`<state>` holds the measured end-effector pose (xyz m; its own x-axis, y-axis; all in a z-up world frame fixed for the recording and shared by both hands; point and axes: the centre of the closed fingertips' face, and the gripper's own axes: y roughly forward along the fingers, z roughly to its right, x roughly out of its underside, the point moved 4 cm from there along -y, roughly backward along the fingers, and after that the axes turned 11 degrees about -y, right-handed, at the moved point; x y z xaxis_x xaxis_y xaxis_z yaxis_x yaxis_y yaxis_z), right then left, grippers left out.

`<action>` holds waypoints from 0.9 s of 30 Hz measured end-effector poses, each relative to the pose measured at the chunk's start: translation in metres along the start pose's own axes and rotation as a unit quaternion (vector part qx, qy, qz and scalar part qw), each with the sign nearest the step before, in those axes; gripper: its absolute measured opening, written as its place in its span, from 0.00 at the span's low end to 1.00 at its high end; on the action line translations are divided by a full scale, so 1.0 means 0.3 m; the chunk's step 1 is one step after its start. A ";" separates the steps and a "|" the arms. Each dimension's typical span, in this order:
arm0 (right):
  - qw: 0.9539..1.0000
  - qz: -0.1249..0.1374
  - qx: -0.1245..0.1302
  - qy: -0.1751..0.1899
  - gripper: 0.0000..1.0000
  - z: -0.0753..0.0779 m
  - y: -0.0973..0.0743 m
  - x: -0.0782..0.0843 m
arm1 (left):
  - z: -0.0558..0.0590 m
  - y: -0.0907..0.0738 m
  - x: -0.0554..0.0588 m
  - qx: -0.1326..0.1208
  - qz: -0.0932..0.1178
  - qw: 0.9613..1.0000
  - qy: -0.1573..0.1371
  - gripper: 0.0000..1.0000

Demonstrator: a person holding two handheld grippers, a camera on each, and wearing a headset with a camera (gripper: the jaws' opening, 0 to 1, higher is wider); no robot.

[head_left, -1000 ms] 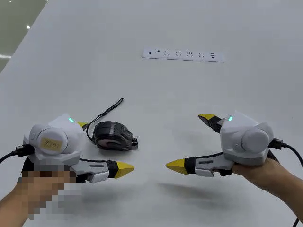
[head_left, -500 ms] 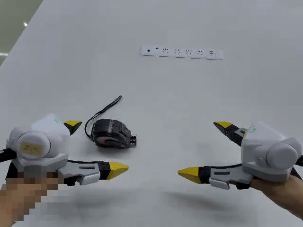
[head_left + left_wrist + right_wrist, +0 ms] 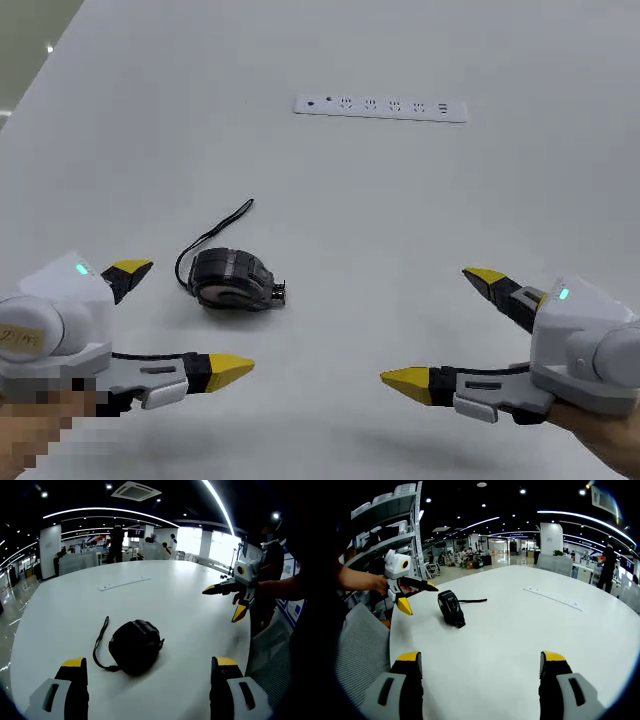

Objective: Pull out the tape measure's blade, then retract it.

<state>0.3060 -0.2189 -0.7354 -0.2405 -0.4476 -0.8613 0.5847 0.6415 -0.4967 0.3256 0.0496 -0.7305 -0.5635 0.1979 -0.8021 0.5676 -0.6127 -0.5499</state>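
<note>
- The tape measure (image 3: 233,280), a black round case, lies on its side on the white table (image 3: 330,190), in the near left part of the head view
- It sits just ahead of the left gripper (image 3: 185,317) and touches neither of that gripper's jaws
- The left gripper is released: its two yellow-tipped jaws stand wide apart, one tip near the left side of the case, the other nearer the person
- In the left gripper view the case (image 3: 135,646) lies ahead, between the two yellow tips at the bottom and clear of both
- The right gripper (image 3: 440,327) is also released, with its jaws spread wide, and hovers over bare table well apart from the tape measure
- In the right gripper view the tape measure (image 3: 451,607) lies far ahead and to the left, with the left gripper (image 3: 412,597) beyond it in a hand
- The blade is wound into the case; only its small end hook (image 3: 282,293) shows at the mouth, on the side towards the right gripper
- A thin black wrist strap (image 3: 213,235) loops from the left side of the case and trails away across the table, away from the person
- A white power strip (image 3: 380,107) lies flat on the far side of the table, well apart from the tape measure and both grippers
</note>
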 end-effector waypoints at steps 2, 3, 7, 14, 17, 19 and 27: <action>1.000 -0.001 0.002 0.002 1.00 0.000 -0.004 0.005 | 0.001 -0.010 -0.002 0.001 0.003 1.000 0.002 1.00; 1.000 -0.001 0.003 0.001 1.00 0.000 -0.007 0.006 | 0.001 -0.015 -0.003 0.001 0.003 1.000 0.002 1.00; 1.000 0.002 0.006 -0.001 1.00 -0.002 -0.017 0.001 | 0.000 -0.032 -0.006 0.001 0.007 1.000 0.005 1.00; 1.000 0.011 0.014 0.000 1.00 0.002 -0.033 -0.009 | 0.001 -0.044 -0.018 0.002 0.015 1.000 0.011 1.00; 1.000 0.007 0.017 0.003 1.00 0.004 -0.037 -0.003 | 0.006 -0.044 -0.021 0.004 0.016 1.000 0.013 1.00; 1.000 0.010 0.019 0.003 1.00 0.005 -0.040 -0.006 | 0.007 -0.043 -0.022 0.003 0.017 1.000 0.014 1.00; 1.000 0.009 0.021 0.003 1.00 0.008 -0.047 -0.006 | 0.004 -0.046 -0.027 0.001 0.021 1.000 0.012 1.00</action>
<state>0.3000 -0.2285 -0.7267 -0.2348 -0.4323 -0.8706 0.6206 0.6226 -0.4766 0.3215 0.0556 -0.7161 -0.5254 0.1905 -0.8293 0.5884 -0.6227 -0.5158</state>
